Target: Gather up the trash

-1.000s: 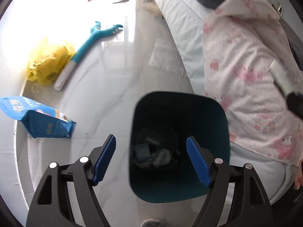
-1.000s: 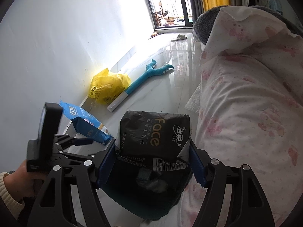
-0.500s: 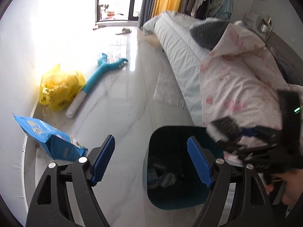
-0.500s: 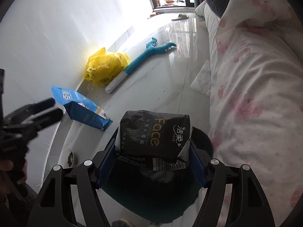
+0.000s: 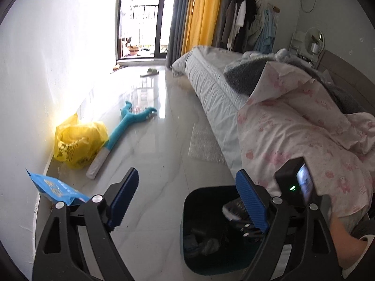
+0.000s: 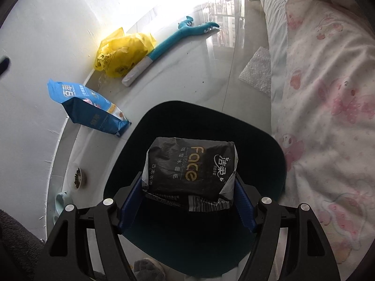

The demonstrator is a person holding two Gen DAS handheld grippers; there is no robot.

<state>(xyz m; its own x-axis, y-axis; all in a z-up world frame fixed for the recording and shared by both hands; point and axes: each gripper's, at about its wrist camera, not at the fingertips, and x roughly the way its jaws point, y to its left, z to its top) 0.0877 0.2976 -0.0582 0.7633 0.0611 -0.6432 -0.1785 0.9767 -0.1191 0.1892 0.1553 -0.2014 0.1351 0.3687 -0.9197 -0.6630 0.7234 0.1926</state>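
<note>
Since a second ago my right claw (image 6: 188,195) has carried the black crinkled plastic tissue pack marked "Face" (image 6: 191,167) from the near edge of the dark teal plastic waste bin (image 6: 279,159) to right over its mouth, and my left claw (image 5: 187,202) has tilted up from looking into the bin to looking down the room.

My right claw is closed on the pack's lower end, one blue pad against each side, with the torn barcode flap hanging below the grip. I judge the pack light and soft: the film is creased and gives under the pads, so it needs little force. It is glossy, though, so the flat side faces are a better hold than the loose flap. Dropped from here, it should fall straight into the bin.

My left claw is wide open and holds nothing; the bin sits just beyond its right finger.

Farther out on the glossy pale tiled floor (image 6: 199,75), a blue foil pouch (image 6: 88,109) lies against the white wall; being floppy, it is best pinched at its sealed top edge. Beyond it lie a crumpled yellow plastic bag (image 6: 123,53), very light and shapeless, and a teal long-handled dinosaur-shaped grabber (image 6: 178,36). A sheet of clear bubble wrap (image 6: 256,73) lies beside the bed with the pink-printed quilt (image 6: 328,82).
</note>
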